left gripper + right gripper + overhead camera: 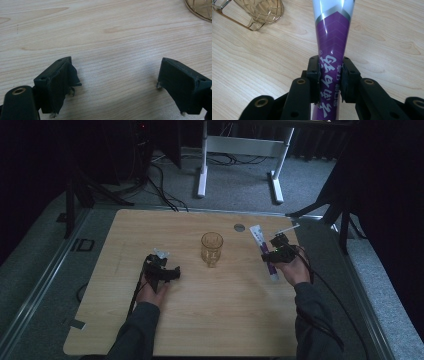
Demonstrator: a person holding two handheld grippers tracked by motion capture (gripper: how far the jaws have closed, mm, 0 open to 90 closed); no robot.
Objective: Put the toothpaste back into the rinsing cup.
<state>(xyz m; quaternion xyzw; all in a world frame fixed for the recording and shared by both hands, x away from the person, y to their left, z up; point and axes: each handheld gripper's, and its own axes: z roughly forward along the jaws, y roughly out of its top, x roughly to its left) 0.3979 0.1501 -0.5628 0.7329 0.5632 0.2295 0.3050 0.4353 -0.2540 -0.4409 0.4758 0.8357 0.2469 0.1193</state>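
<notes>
Right gripper (330, 82) jaws clamped on purple-white toothpaste tube (332, 42), lying on desk (210, 320) right of gold wire cup (212, 248). Left gripper (115, 85) jaws wide apart, empty, resting over bare desk.

Purple-and-white tube (332, 37) with white lettering, gold wire cup (259, 11), black fingers (313, 75)
</notes>
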